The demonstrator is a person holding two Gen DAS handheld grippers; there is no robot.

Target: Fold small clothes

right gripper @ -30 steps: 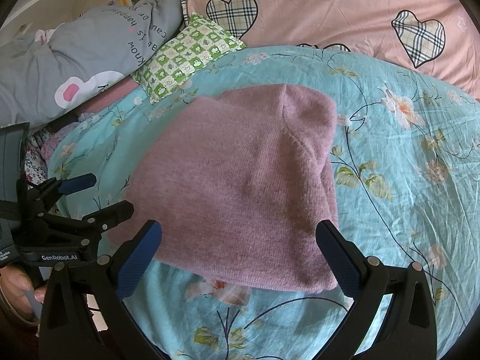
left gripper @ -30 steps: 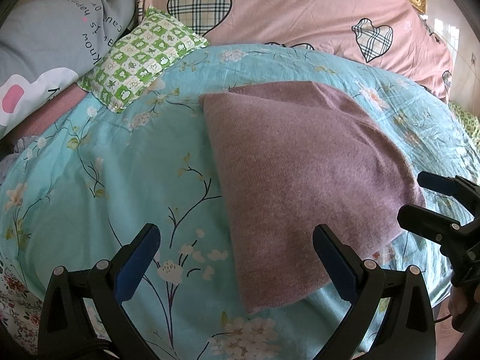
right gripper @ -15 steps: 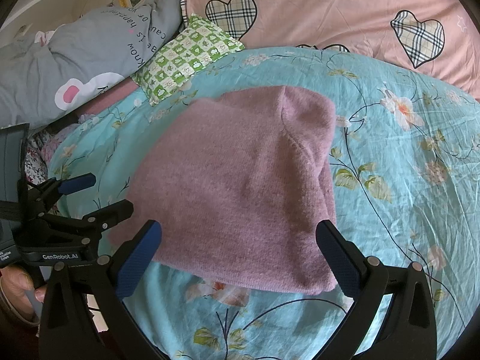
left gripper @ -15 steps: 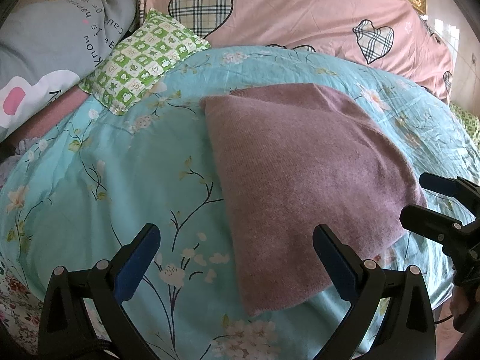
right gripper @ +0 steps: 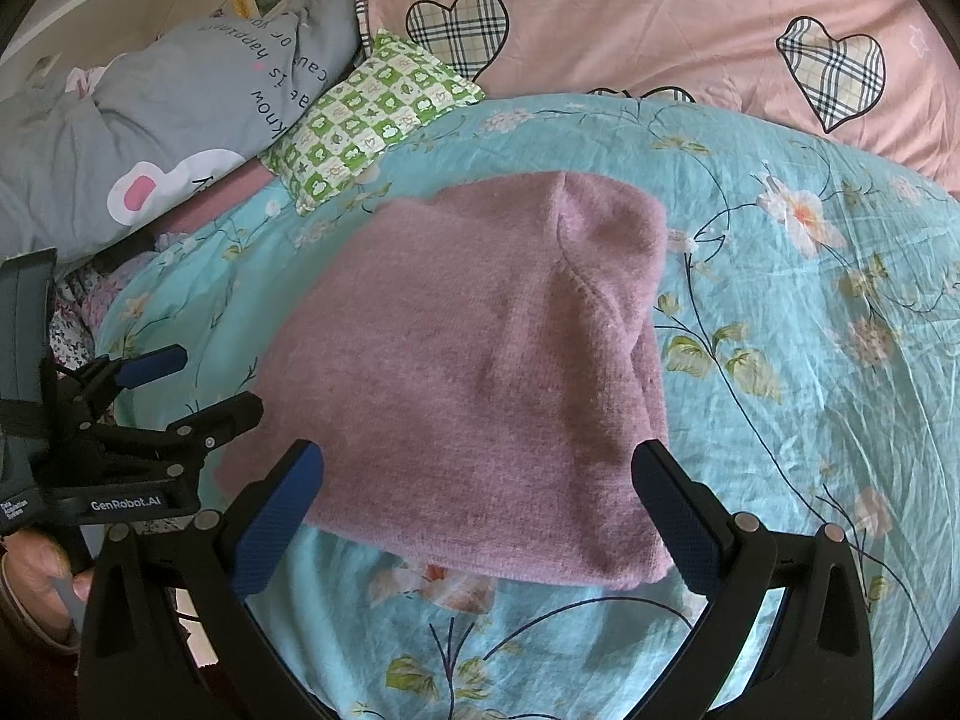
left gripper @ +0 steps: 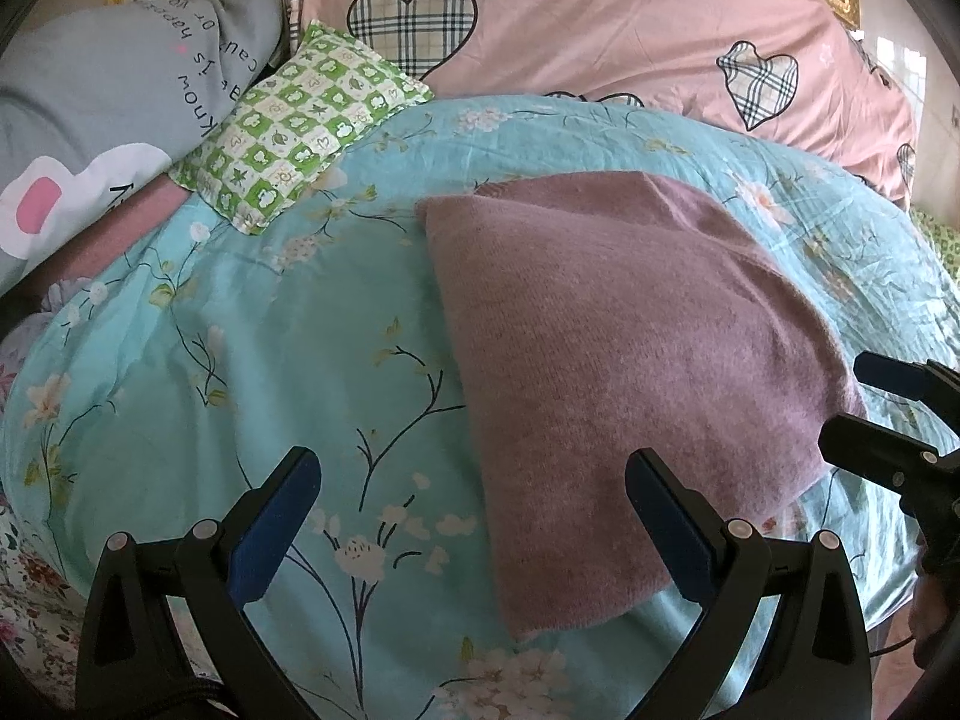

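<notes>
Folded mauve knitted garment lies flat on the turquoise floral bed sheet, compact rectangle, long axis running away from both tools toward the pink heart-print duvet.

Right tool: jaws spread wide, nothing held; garment's near edge sits directly ahead, centred between the fingers.

Left tool: jaws equally wide, nothing held; garment lies ahead and to its right, only the near left corner falling between its fingers.

Judgement: right tool is better aligned with the near edge; left tool would need to shift rightward.
</notes>
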